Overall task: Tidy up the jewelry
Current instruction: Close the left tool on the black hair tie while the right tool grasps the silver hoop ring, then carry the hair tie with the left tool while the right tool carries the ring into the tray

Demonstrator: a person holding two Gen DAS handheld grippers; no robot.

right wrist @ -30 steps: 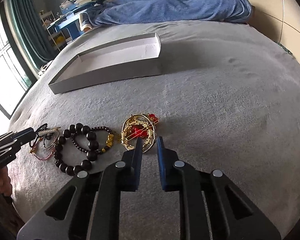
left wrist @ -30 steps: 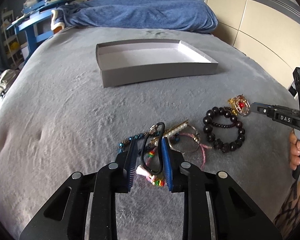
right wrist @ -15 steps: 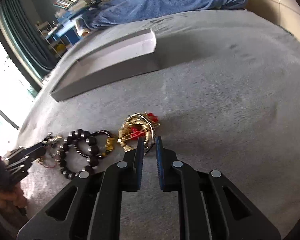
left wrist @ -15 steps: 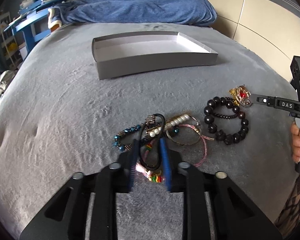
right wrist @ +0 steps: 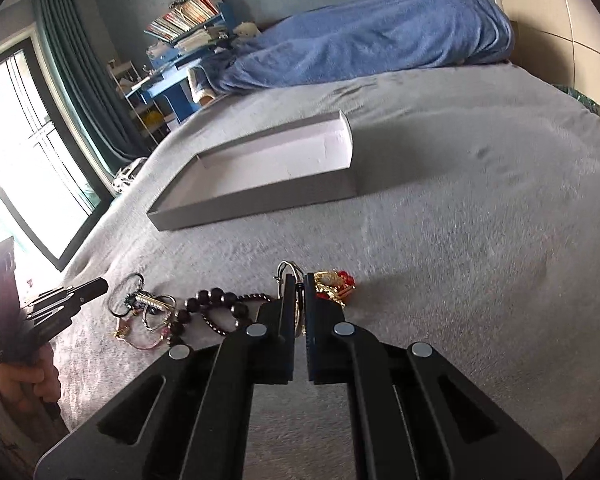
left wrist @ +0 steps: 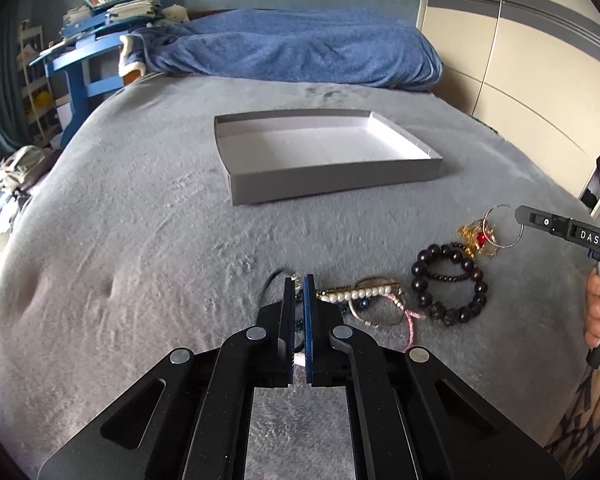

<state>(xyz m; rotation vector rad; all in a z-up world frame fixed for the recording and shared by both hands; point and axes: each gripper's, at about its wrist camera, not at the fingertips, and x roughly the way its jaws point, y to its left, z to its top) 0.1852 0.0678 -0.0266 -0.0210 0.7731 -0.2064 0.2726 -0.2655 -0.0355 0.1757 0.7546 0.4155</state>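
Metal and beads make up most of this jewelry, so every piece is light, and the danger is tangling more than weight. The left gripper [left wrist: 298, 280] has its jaws pressed together on a thin black cord bracelet [left wrist: 269, 282] at the left end of the pile, with almost no gap between the pads; this cord is soft and limp and, I judge, will hang down and may pull its neighbours along. Just beside it lie a pearl bar bracelet [left wrist: 358, 293] and a pink cord [left wrist: 410, 322], crossing each other. The right gripper [right wrist: 299, 280] is pinching a thin silver ring [left wrist: 504, 226] that belongs to the gold and red ornament [right wrist: 334, 286]; the ring is stiff but smooth, so a hold on its rim could slip, and the gold part looks delicate. The dark bead bracelet [left wrist: 448, 284] lies flat between the two groups, touching the ornament; its round hard beads would roll in the pads, so taking it across the string seems better. All the pieces rest on a grey plush blanket [left wrist: 140, 240] over a bed, soft enough to catch small hooks. The grey cardboard tray [left wrist: 332, 178] stands farther up the bed, well apart, with nothing in it. Behind are a blue blanket [left wrist: 292, 54] and a blue shelf with books [left wrist: 100, 20]
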